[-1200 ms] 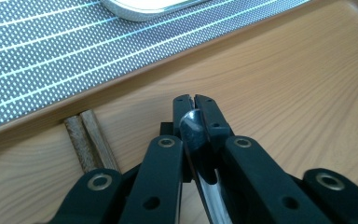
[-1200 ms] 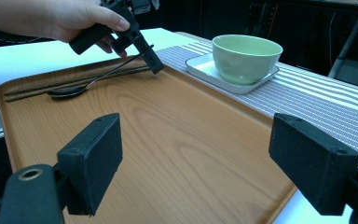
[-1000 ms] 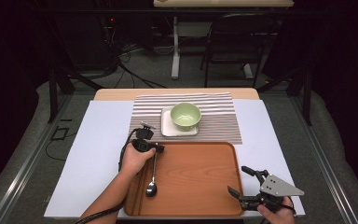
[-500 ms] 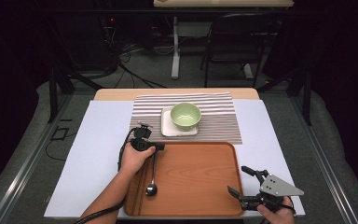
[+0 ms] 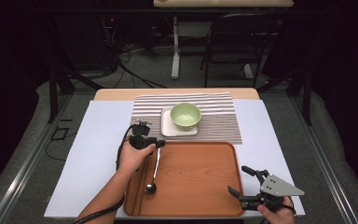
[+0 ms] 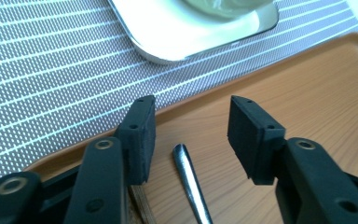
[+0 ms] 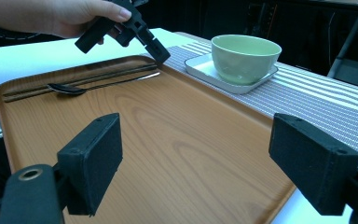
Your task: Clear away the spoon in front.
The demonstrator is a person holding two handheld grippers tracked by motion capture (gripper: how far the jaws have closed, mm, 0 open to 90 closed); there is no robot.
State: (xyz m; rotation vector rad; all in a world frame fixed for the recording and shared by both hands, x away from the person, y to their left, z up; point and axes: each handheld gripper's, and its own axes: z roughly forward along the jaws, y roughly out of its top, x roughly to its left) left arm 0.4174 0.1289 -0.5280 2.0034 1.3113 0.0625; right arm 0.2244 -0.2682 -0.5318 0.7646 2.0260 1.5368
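Resting at the near right corner of the table, my right gripper point(image 5: 246, 183) sits low over the tray's corner with its jaws spread wide and nothing between them. My left forearm reaches in from the near edge, and my left hand point(image 5: 134, 156) holds the left gripper point(image 6: 191, 133) tipped down at the tray's point(image 5: 191, 186) far left corner; its jaws have just been opening, and they stand apart on either side of the spoon's handle tip without pressing it. The spoon point(image 5: 152, 173) lies flat along the tray's left side, bowl end nearest me. Beyond the tray, on the striped mat point(image 5: 214, 105), a green bowl point(image 5: 185, 115) stands on a white dish point(image 5: 168, 128).
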